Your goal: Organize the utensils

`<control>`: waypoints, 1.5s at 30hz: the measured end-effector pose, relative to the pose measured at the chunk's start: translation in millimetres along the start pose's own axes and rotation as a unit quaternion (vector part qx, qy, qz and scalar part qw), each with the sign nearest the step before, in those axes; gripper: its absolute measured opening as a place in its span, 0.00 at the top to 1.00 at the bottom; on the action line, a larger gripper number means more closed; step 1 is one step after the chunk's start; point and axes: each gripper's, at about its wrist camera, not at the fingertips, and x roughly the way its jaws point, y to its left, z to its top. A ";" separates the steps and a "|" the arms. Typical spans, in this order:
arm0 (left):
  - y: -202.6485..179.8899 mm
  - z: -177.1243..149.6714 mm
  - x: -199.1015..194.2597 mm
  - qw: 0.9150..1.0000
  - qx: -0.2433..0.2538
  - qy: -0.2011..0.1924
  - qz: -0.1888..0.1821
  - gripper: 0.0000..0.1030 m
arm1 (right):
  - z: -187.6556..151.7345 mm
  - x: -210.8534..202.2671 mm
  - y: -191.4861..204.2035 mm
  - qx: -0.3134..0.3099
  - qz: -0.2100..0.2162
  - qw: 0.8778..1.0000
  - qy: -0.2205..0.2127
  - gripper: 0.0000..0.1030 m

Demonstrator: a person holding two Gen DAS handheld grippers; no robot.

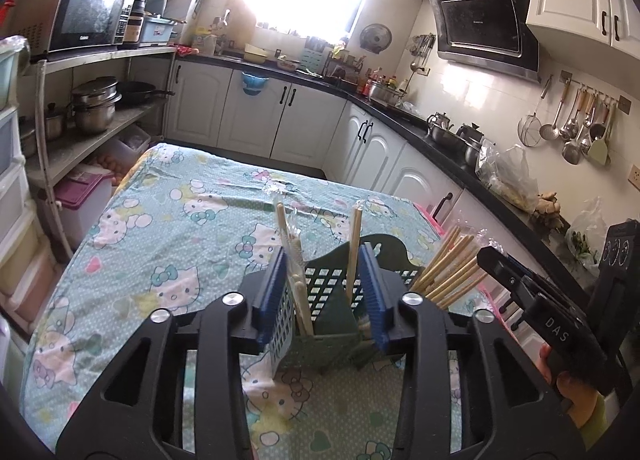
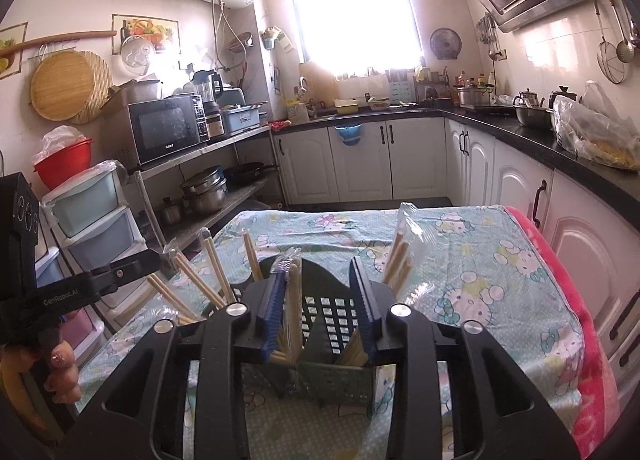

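Note:
A dark green perforated utensil holder [image 1: 332, 292] stands on the table's cartoon-cat cloth [image 1: 180, 220]. My left gripper [image 1: 324, 260] is open over it. A plastic-wrapped pair of chopsticks [image 1: 294, 260] leans by its left pad and a bare chopstick [image 1: 354, 244] by its right pad. A bundle of chopsticks [image 1: 448, 268] fans out of the holder's right side. In the right wrist view my right gripper [image 2: 318, 272] is open above the same holder [image 2: 332, 312], with wrapped chopsticks [image 2: 294, 300] beside its left pad. More chopsticks [image 2: 192, 284] lean to the left and a wrapped packet [image 2: 404, 244] to the right.
A metal shelf with a microwave [image 1: 92, 8] and pots [image 1: 96, 104] stands left of the table, with plastic drawers [image 2: 96, 212] near it. White cabinets under a black counter [image 1: 440, 140] run along the back and right. A pink blanket [image 2: 576, 300] covers the table's right edge.

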 end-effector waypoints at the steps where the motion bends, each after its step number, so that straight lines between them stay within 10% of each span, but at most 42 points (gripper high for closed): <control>1: 0.7 -0.8 -1.8 1.000 -0.001 0.000 -0.001 0.66 | -1.4 -1.7 -0.4 -0.001 0.000 1.000 0.001 0.64; 28: -3.3 -58.4 -53.5 1.000 0.010 0.011 0.002 0.16 | -59.5 -64.2 7.8 -0.017 -0.008 1.000 0.014 0.26; 45: -1.9 -110.5 -56.5 1.000 0.005 0.020 0.014 0.10 | -100.4 -80.4 15.0 -0.023 -0.027 0.999 0.027 0.08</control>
